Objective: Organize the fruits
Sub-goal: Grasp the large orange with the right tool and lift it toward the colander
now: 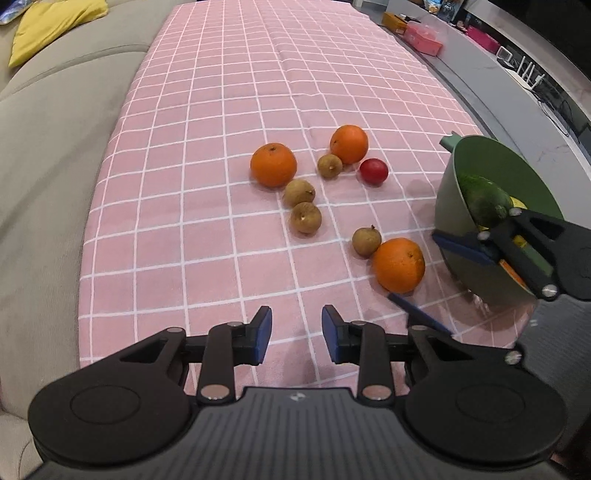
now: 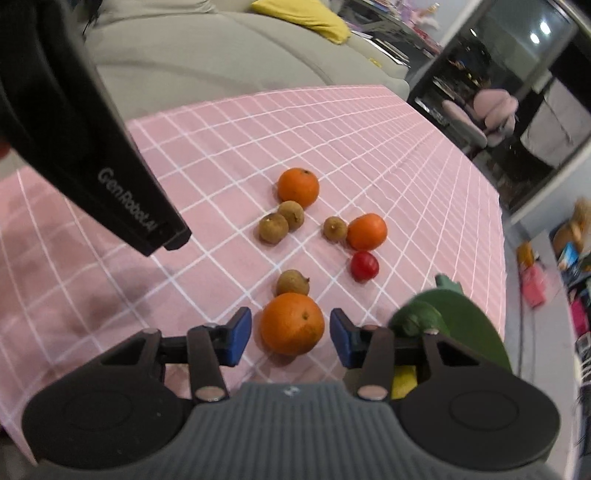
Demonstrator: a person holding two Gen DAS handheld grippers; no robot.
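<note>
Three oranges, several brown longans and a red cherry tomato (image 1: 373,170) lie on the pink checked tablecloth (image 1: 229,110). The nearest orange (image 1: 399,264) (image 2: 292,324) sits between my right gripper's (image 2: 291,334) open blue pads, which stand apart from it on both sides. A longan (image 2: 291,282) lies just beyond it. My right gripper (image 1: 428,273) shows at the right in the left wrist view. A green bowl (image 1: 480,162) (image 2: 472,332) holds a green avocado (image 1: 484,201) and something yellow. My left gripper (image 1: 296,334) is open and empty above the cloth.
A grey sofa (image 1: 55,140) with a yellow cushion (image 1: 51,26) runs along the table's left side. A grey counter (image 1: 517,92) with pink boxes lies to the right. The left gripper's black body (image 2: 92,147) fills the upper left of the right wrist view.
</note>
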